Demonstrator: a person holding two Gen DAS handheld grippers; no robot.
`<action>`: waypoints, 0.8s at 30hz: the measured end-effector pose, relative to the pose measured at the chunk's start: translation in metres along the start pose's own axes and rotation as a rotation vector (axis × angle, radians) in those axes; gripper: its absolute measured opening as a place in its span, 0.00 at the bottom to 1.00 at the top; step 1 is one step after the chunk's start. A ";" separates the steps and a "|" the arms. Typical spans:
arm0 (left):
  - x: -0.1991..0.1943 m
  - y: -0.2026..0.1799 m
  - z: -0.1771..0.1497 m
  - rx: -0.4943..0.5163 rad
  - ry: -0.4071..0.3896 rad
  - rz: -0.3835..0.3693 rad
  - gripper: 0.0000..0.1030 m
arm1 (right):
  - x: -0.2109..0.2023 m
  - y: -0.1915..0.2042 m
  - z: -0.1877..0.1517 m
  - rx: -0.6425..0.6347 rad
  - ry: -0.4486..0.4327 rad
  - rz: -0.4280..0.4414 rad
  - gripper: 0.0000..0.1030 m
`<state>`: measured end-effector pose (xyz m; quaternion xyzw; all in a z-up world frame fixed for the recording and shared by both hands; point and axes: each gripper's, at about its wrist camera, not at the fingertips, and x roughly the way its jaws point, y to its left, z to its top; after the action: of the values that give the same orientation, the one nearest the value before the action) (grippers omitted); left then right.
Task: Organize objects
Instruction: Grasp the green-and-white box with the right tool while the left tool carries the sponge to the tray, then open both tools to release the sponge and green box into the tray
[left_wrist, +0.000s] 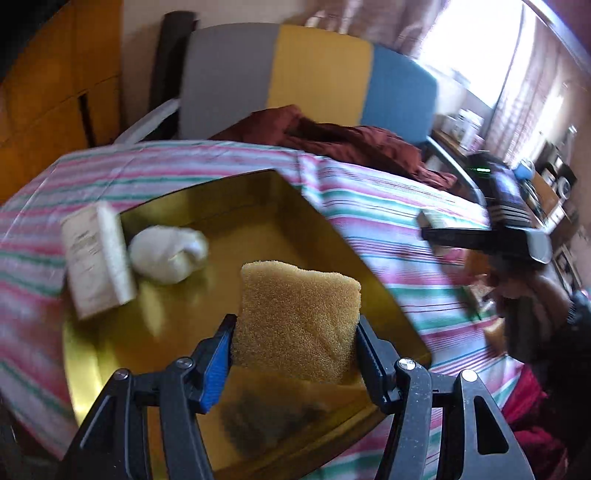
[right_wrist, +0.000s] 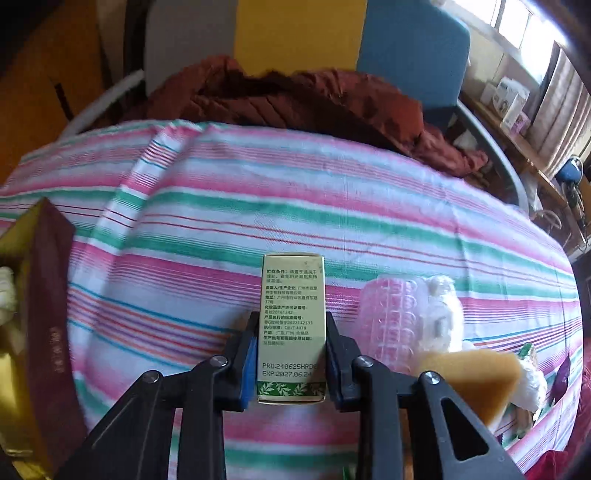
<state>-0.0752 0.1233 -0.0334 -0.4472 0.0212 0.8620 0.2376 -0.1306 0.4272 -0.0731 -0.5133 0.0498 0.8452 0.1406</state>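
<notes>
- Tan porous foam sponge (left_wrist: 299, 321): clamped between the 2 fingers of the left gripper (left_wrist: 295, 341), held over the shallow gold metal tray (left_wrist: 258, 206).
- Tray contents: 1 white rolled cloth bundle (left_wrist: 168, 254); 1 white printed carton (left_wrist: 98, 258) leaning over the left rim.
- Narrow pale-green printed cardboard box (right_wrist: 291, 325): gripped upright by the right gripper (right_wrist: 291, 343), above the pink-and-green striped cloth (right_wrist: 295, 206).
- Beside it: pink bubble-wrap roll (right_wrist: 391, 325) lying on the cloth.
</notes>
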 end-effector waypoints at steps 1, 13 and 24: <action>-0.003 0.006 -0.004 -0.012 -0.001 0.012 0.60 | -0.010 0.002 -0.002 -0.006 -0.021 0.016 0.28; -0.036 0.070 -0.035 -0.139 -0.023 0.127 0.60 | -0.117 0.080 -0.034 -0.113 -0.184 0.264 0.28; -0.052 0.085 -0.062 -0.161 -0.011 0.136 0.61 | -0.133 0.164 -0.076 -0.243 -0.144 0.419 0.28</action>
<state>-0.0396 0.0119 -0.0449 -0.4578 -0.0191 0.8774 0.1420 -0.0553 0.2283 -0.0015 -0.4434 0.0431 0.8900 -0.0971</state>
